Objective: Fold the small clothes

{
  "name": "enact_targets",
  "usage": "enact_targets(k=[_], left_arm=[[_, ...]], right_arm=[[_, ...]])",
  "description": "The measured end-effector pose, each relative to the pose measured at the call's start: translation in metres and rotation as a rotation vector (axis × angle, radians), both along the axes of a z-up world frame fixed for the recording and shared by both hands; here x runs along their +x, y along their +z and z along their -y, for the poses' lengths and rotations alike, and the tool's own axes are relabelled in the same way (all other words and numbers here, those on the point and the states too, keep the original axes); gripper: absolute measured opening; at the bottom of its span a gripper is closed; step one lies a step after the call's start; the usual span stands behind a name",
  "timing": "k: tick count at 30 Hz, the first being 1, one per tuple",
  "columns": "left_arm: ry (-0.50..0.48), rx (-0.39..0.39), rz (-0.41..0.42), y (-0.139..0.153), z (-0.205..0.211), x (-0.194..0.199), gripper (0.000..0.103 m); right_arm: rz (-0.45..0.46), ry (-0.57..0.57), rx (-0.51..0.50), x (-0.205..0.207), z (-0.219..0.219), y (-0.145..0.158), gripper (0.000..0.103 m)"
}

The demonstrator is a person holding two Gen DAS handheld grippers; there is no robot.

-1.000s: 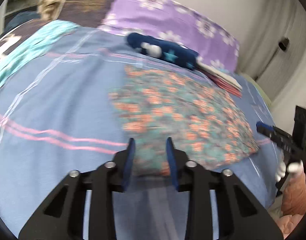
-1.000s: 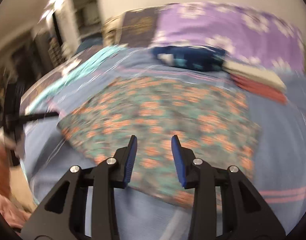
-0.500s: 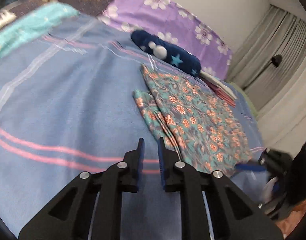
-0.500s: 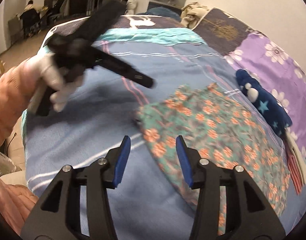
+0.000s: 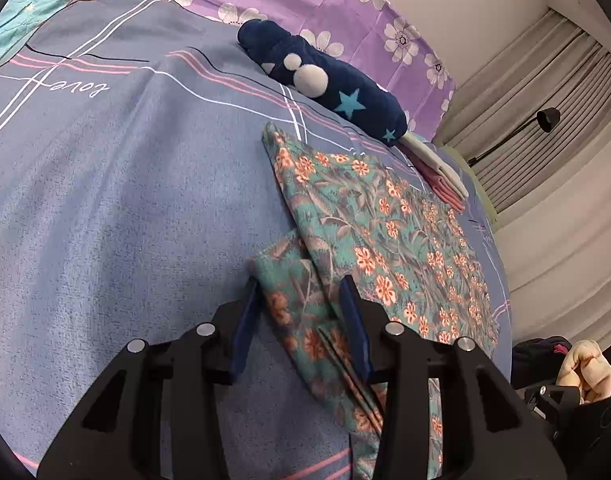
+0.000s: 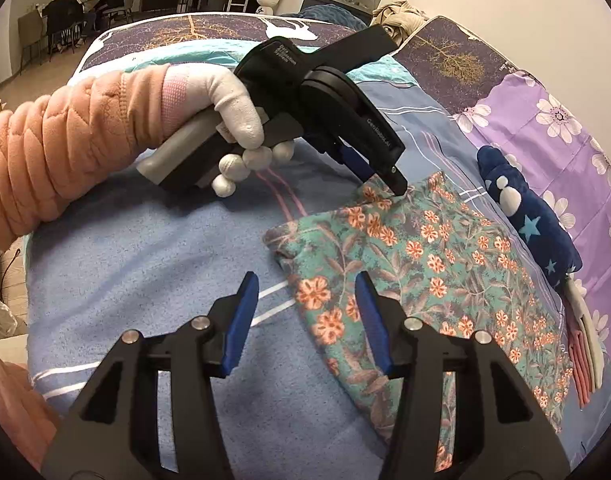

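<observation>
Floral garment [image 5: 389,236] on blue bedspread [image 5: 125,208], 1 fold in, more to go.

Garment lies flat in the middle of the bed, its long axis running in the left wrist view from about 11 o'clock, near the navy star-print bundle [image 5: 325,84], down to 5 o'clock; a narrower flap juts out at its near corner toward 7 o'clock. Judging by the doubled edge, it is partly folded and not yet a compact packet. Left gripper [image 5: 301,320] has just been opening, jaws apart astride that flap without pinching it. Right gripper [image 6: 305,316] has likewise just been opening, jaws apart over the near hem, nothing clamped.
</observation>
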State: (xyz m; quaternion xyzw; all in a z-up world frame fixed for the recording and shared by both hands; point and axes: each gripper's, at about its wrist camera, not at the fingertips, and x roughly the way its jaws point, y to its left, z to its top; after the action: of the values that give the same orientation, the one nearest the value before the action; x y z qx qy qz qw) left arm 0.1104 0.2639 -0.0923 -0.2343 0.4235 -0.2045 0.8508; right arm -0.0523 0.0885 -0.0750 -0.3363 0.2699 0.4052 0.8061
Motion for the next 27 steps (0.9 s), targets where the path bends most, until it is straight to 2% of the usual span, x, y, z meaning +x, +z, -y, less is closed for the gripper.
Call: enact_targets(k=[3, 7, 9, 13, 17, 18, 19, 20, 21, 24, 25, 27], left_arm=[[-0.009, -0.021, 0.012, -0.004, -0.002, -0.005, 0.042], [0.002, -0.064, 0.024, -0.010, -0.008, -0.007, 0.041], [0.003, -0.068, 0.031, -0.010, -0.008, -0.008, 0.041], [0.002, -0.075, 0.035, -0.010, -0.009, -0.008, 0.041], [-0.001, -0.096, 0.034, -0.012, -0.011, -0.006, 0.041], [-0.001, -0.096, 0.035, -0.012, -0.012, -0.006, 0.037], [0.001, -0.093, 0.034, -0.012, -0.011, -0.005, 0.032], [0.003, -0.092, 0.030, -0.012, -0.010, -0.003, 0.008], [0.022, -0.080, 0.036, -0.010, -0.009, -0.002, 0.002], [0.060, -0.013, 0.117, 0.010, -0.003, -0.006, 0.002], [0.049, -0.005, 0.144, 0.017, -0.001, -0.007, 0.002], [0.042, 0.021, 0.145, 0.021, 0.001, -0.003, 0.002]], right_arm=[[0.002, 0.045, -0.011, 0.000, -0.006, 0.003, 0.051], [0.078, 0.151, -0.105, -0.009, -0.027, 0.003, 0.050], [0.118, 0.147, -0.146, -0.009, -0.039, -0.001, 0.050], [0.168, 0.083, -0.159, -0.006, -0.049, -0.010, 0.048], [0.230, 0.082, -0.212, -0.009, -0.053, -0.025, 0.048], [0.258, 0.082, -0.228, -0.010, -0.053, -0.030, 0.042], [0.272, 0.081, -0.236, -0.010, -0.054, -0.032, 0.032], [0.276, 0.075, -0.239, -0.007, -0.055, -0.034, 0.008], [0.266, 0.064, -0.219, -0.005, -0.055, -0.032, 0.007], [0.241, 0.081, -0.160, -0.011, -0.051, -0.016, 0.005], [0.253, 0.093, -0.172, -0.017, -0.051, -0.014, 0.005], [0.260, 0.103, -0.194, -0.019, -0.052, -0.020, 0.005]])
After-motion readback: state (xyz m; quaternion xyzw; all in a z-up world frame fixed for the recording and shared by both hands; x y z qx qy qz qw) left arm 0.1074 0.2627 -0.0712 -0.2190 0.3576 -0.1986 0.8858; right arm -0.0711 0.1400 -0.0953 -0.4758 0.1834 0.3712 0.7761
